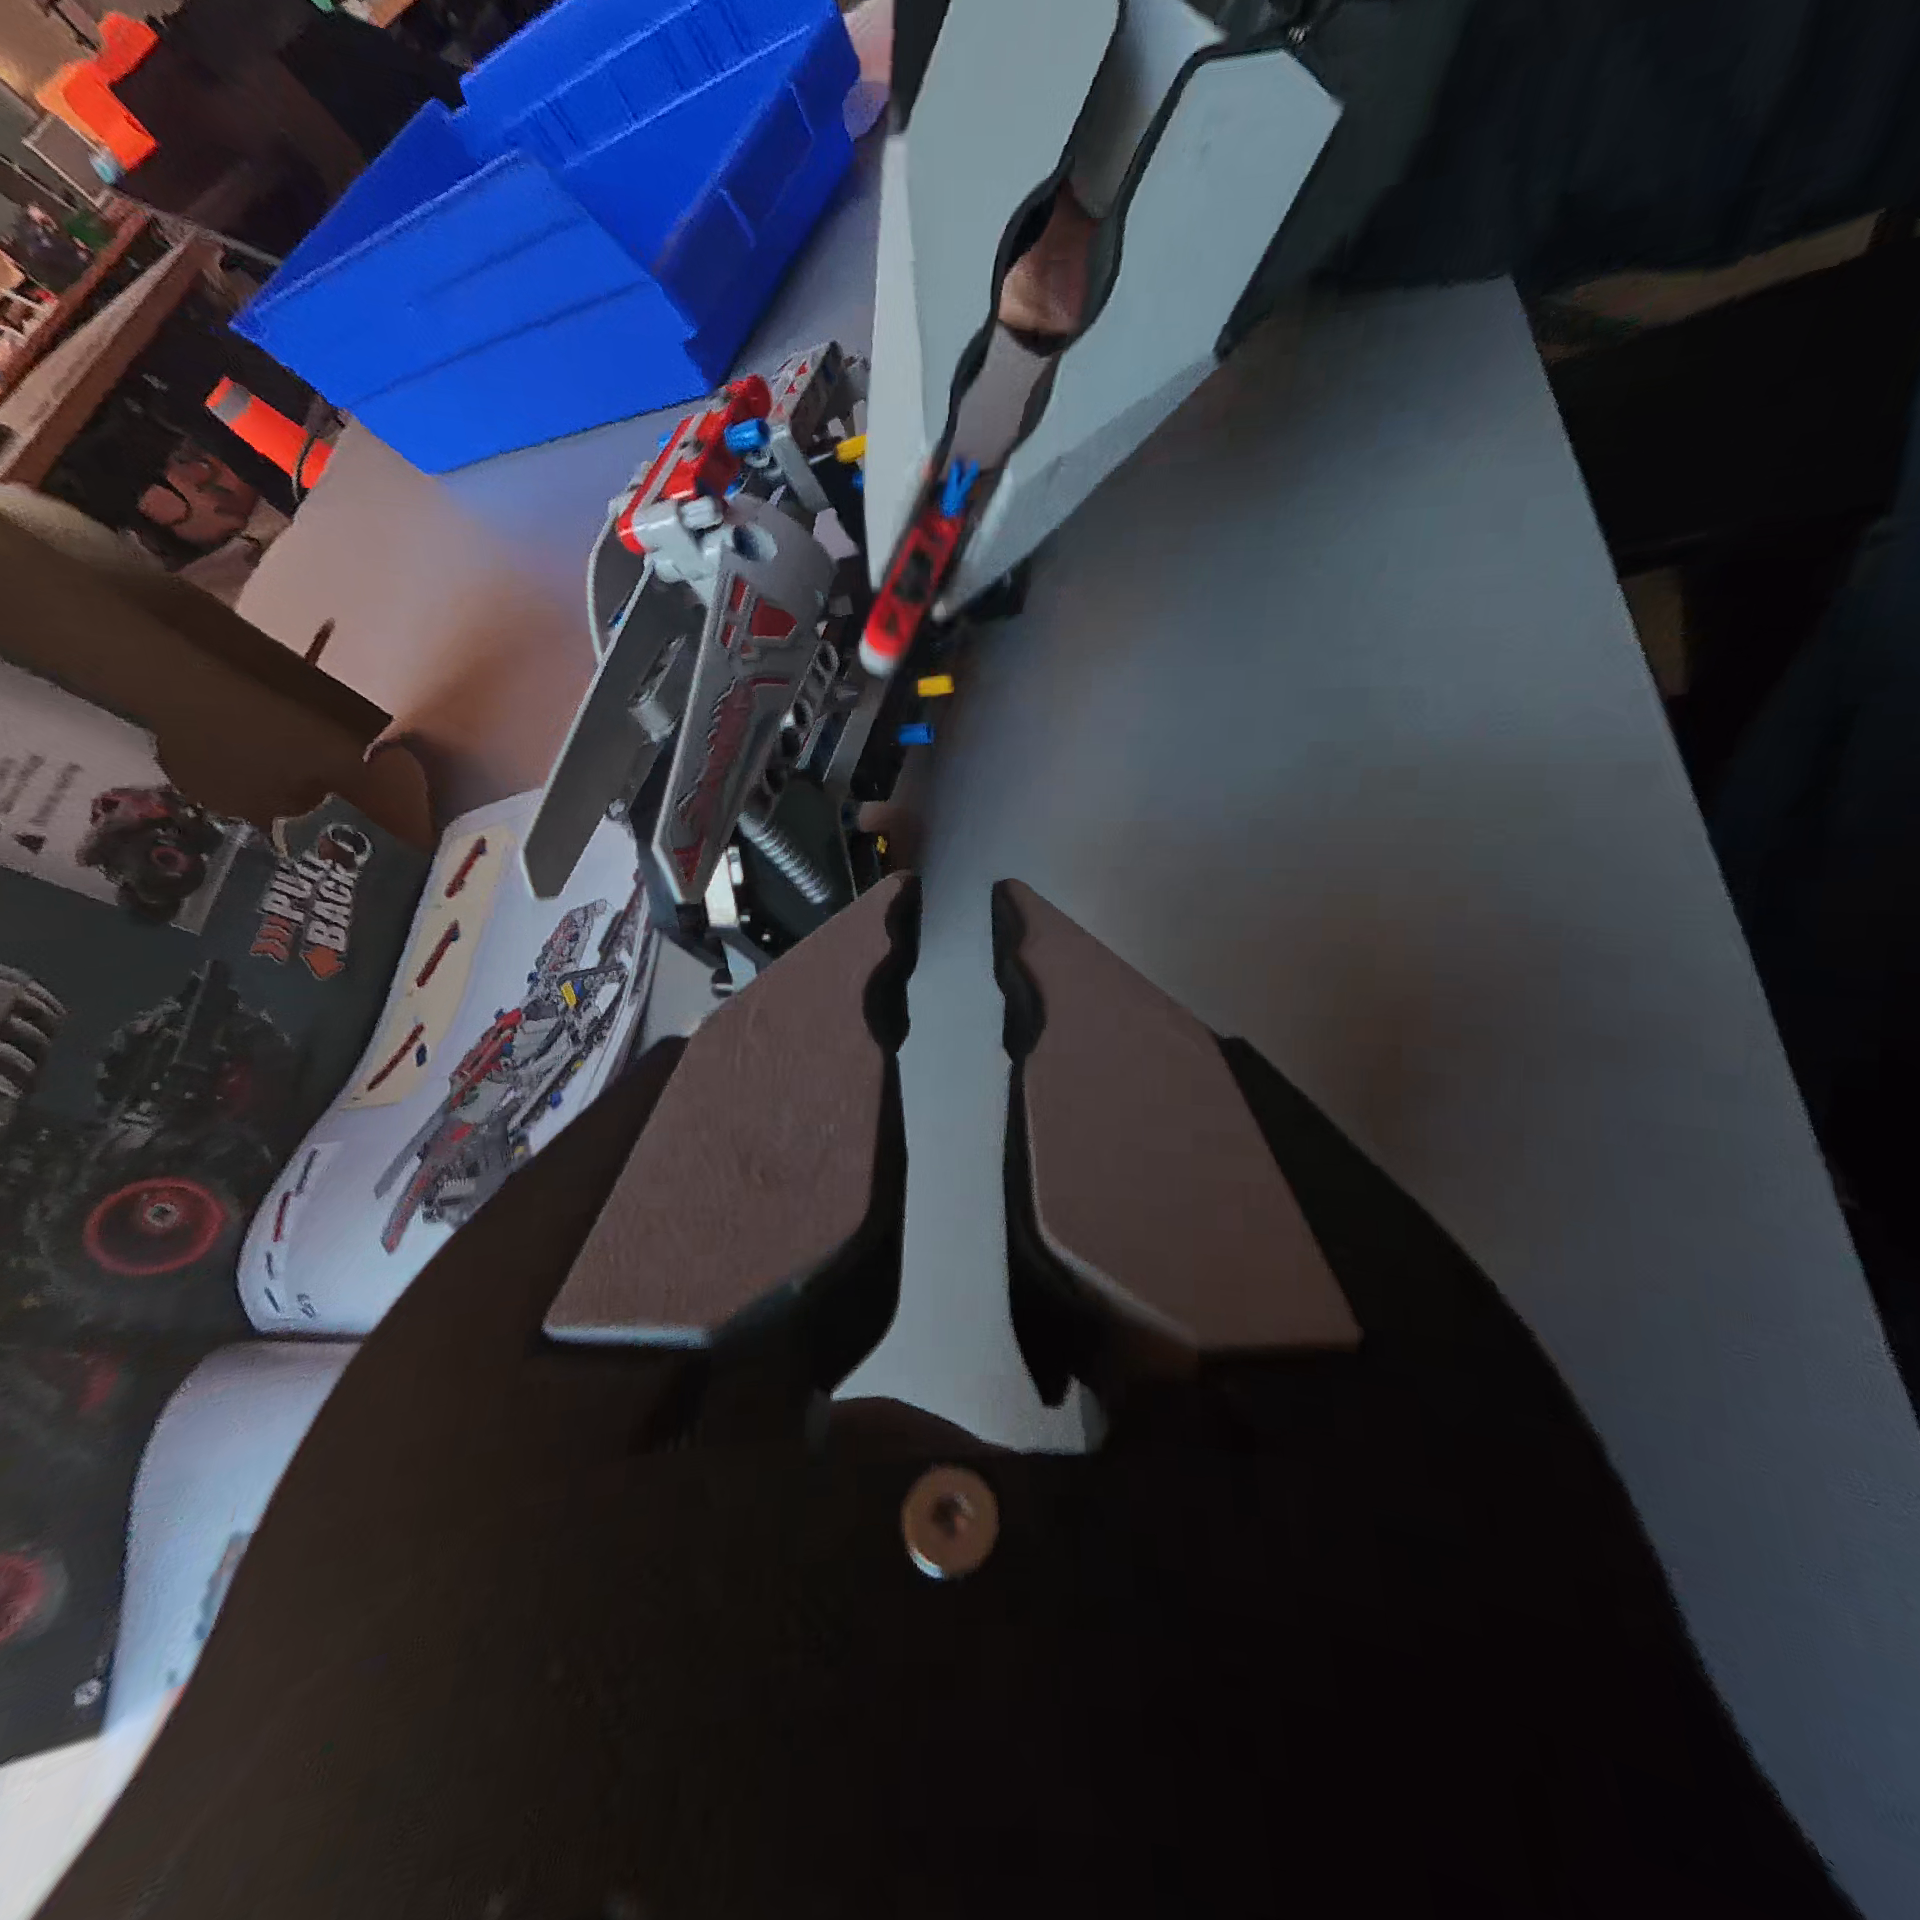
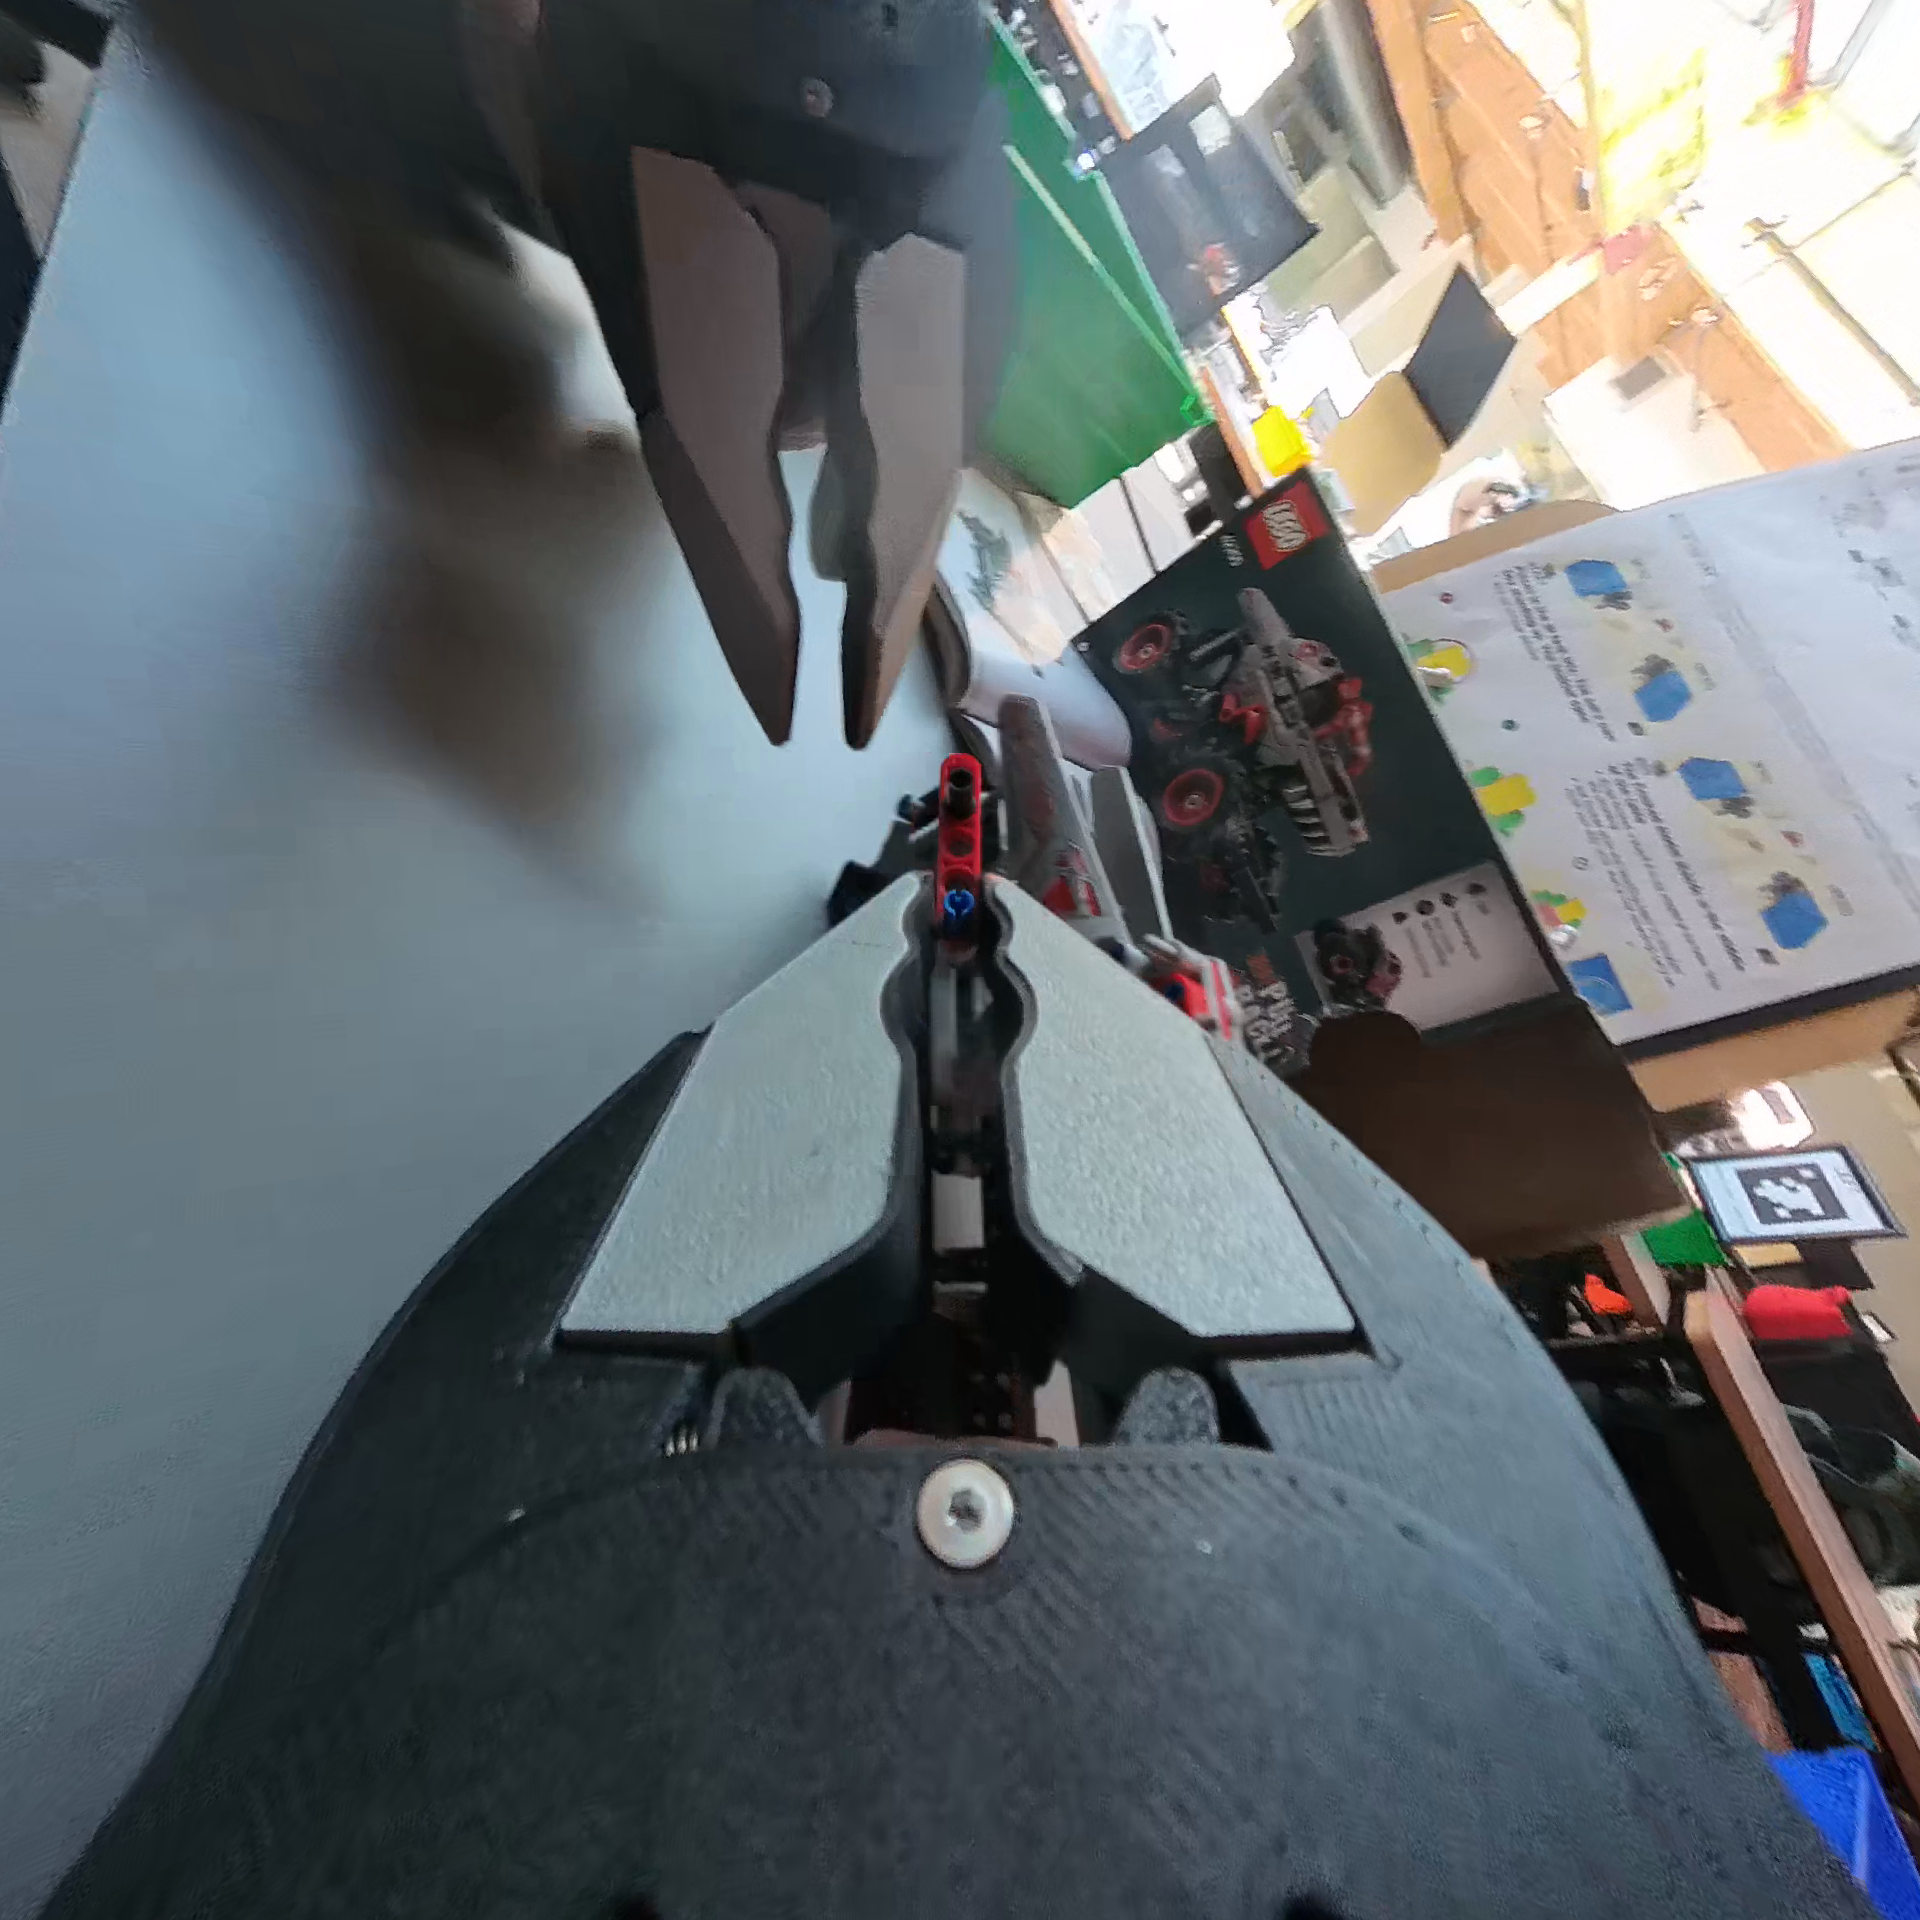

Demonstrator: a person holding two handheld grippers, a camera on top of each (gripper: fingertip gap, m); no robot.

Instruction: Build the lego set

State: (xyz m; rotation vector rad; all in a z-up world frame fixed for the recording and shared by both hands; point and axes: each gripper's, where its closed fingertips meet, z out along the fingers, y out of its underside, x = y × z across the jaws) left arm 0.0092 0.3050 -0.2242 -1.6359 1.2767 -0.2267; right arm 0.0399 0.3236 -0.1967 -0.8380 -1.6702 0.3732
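Note:
A partly built grey and red Lego model (image 1: 717, 644) stands on the pale table (image 1: 1299, 831). My right gripper (image 2: 956, 899), with grey pads, is shut on a red beam (image 2: 958, 826) that carries a blue pin (image 2: 958, 906). In the left wrist view the right gripper (image 1: 930, 597) comes down from above and holds the red beam (image 1: 899, 623) close against the model's right side; I cannot tell if they touch. My left gripper (image 1: 951, 899), with brown pads, is slightly open and empty, just in front of the model. It also shows in the right wrist view (image 2: 819, 740).
Blue bins (image 1: 561, 239) stand behind the model. An open instruction booklet (image 1: 468, 1039) and the dark set box (image 1: 156, 1039) lie to its left. In the right wrist view a green bin (image 2: 1070, 364), the box (image 2: 1299, 727) and a printed sheet (image 2: 1714, 727) show.

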